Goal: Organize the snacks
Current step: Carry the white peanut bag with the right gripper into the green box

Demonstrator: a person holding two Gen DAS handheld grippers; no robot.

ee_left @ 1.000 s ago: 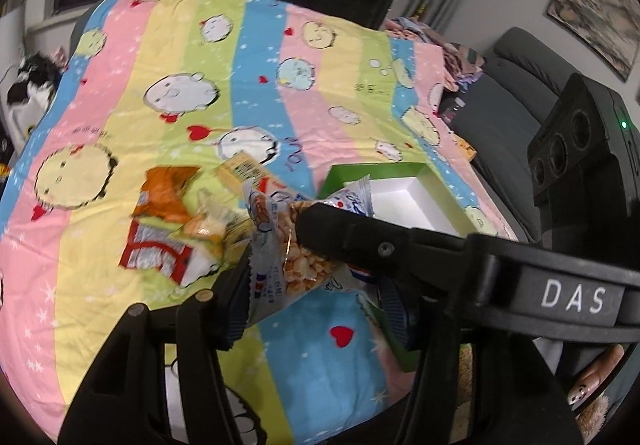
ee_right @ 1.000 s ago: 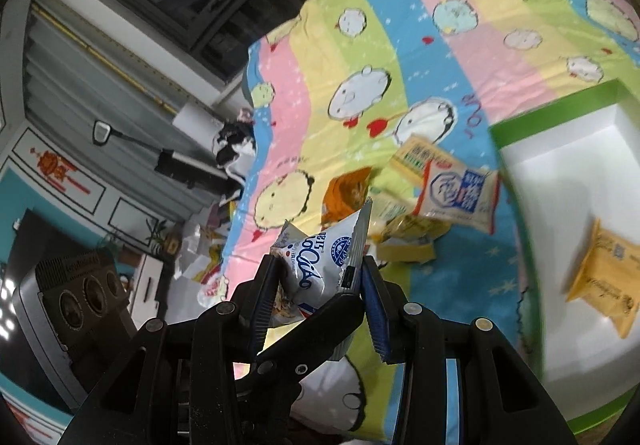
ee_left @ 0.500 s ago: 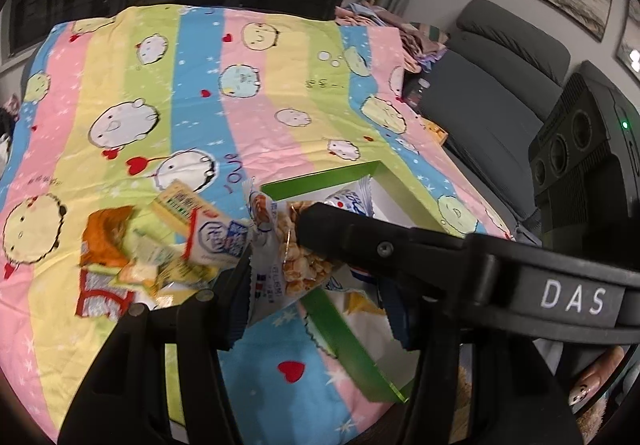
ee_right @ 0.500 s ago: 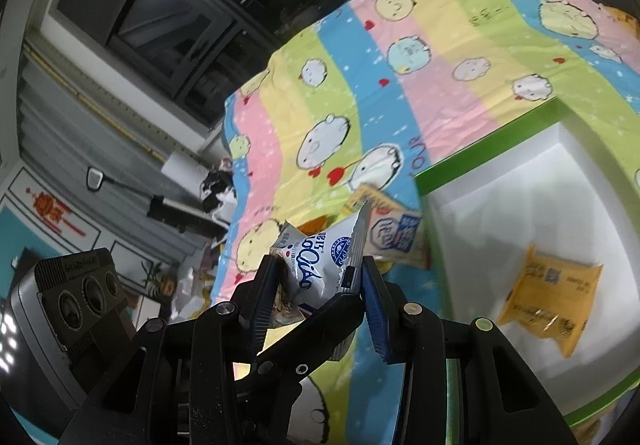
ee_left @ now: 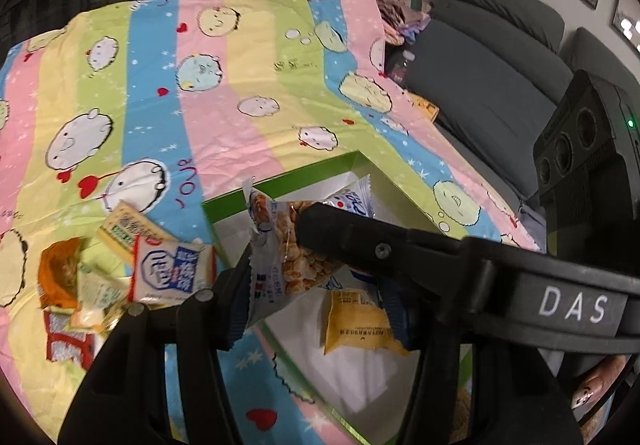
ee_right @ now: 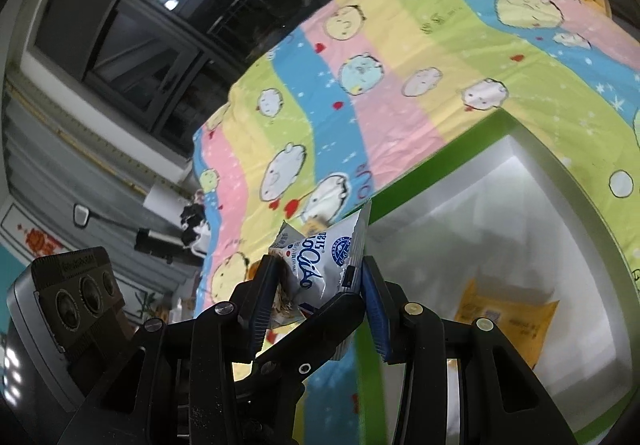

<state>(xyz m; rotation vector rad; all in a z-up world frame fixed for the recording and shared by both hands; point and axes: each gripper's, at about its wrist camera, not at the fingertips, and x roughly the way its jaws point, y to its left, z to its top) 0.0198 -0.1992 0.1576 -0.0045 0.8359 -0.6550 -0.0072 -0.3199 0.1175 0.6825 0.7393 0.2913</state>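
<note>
**Both grippers on one packet, box just ahead**

Nearest you, the left gripper (ee_left: 316,265) and the right gripper (ee_right: 316,293) are both closed on the same white snack packet (ee_right: 324,261). Each pinches it between its pads, and the packet stands roughly upright, long axis pointing up and away from you.

Just beyond and below the packet lies the green-rimmed box (ee_left: 280,181), its white floor open to you. A yellow packet (ee_left: 360,321) already lies flat inside, near its right side. From the right wrist view the box sits right of the held packet, so I judge the coming move runs forward and rightward over the near rim.

Left of the box, the loose snack pile (ee_left: 120,273) waits on the striped blanket (ee_left: 240,57).
</note>
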